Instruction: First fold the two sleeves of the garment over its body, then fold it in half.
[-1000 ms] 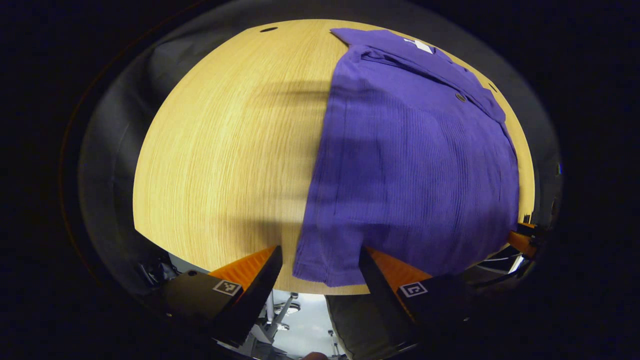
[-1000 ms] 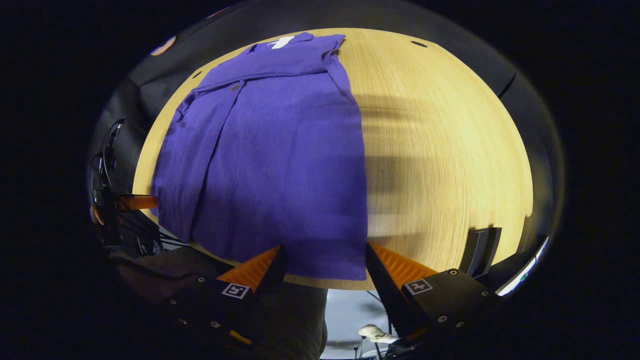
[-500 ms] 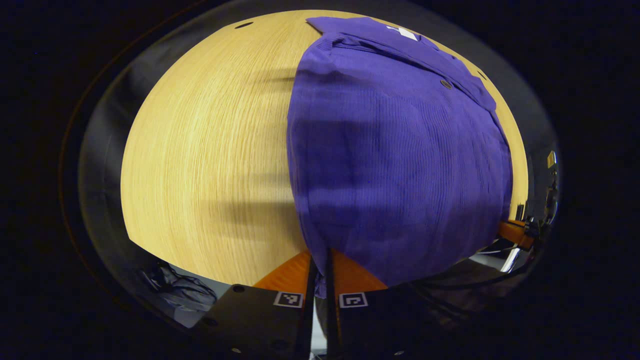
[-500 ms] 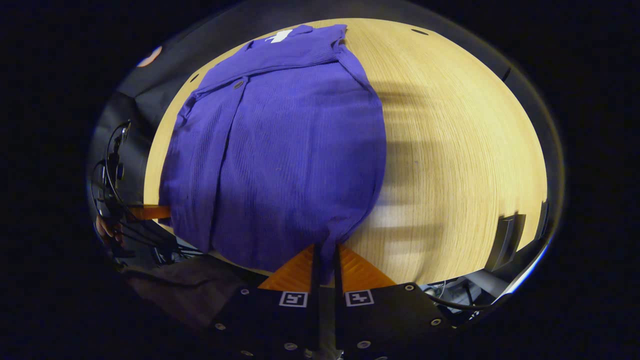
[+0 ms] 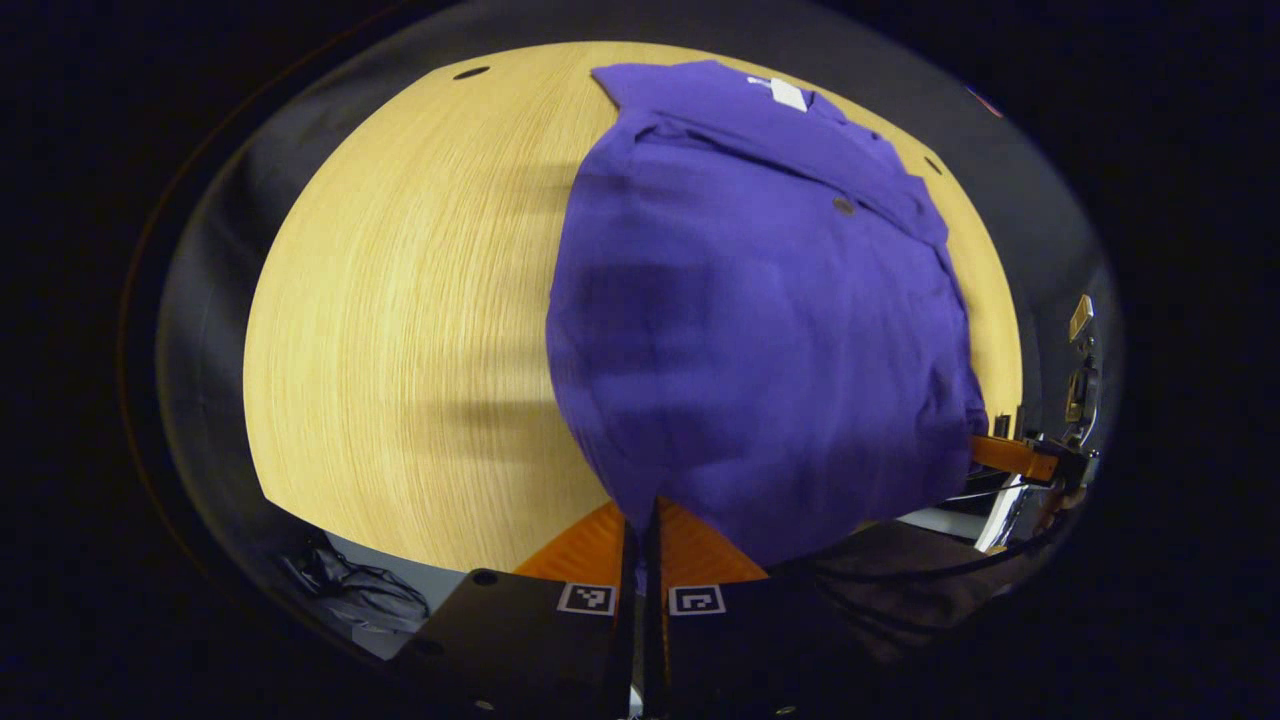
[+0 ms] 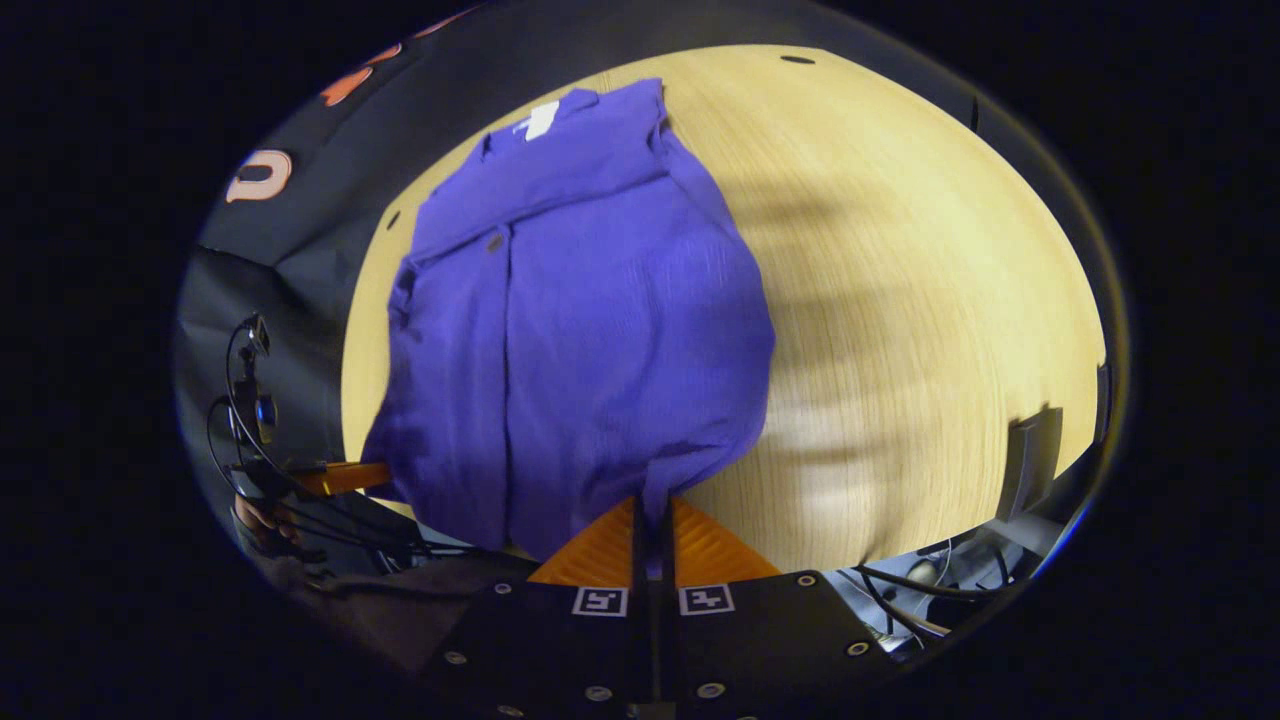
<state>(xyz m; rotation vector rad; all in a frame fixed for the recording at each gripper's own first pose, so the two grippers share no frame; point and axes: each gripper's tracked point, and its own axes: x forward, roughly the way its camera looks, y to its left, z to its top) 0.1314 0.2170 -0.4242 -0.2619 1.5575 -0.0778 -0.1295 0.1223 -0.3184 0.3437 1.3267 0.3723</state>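
A purple garment (image 5: 760,320) lies on the wooden table (image 5: 400,320) with both sleeves folded over its body and a white tag at the far collar. In the left gripper view my left gripper (image 5: 640,515) is shut on the near hem at the garment's left corner, and the cloth bulges up from the table. In the right gripper view the garment (image 6: 590,320) rises the same way, with my right gripper (image 6: 652,510) shut on the hem's right corner. The right gripper (image 5: 1010,458) also shows at the far right of the left gripper view, the left gripper (image 6: 335,478) at the left of the right gripper view.
Bare wood spreads to the left of the garment in the left gripper view and over the table (image 6: 900,300) to its right in the right gripper view. A dark upright piece (image 6: 1030,455) stands at the table's right edge. Cables (image 6: 240,400) hang at the left.
Both grippers closed on the near hem corners from open one second ago. Since then they have lifted the hem, and the cloth billows higher off the table.
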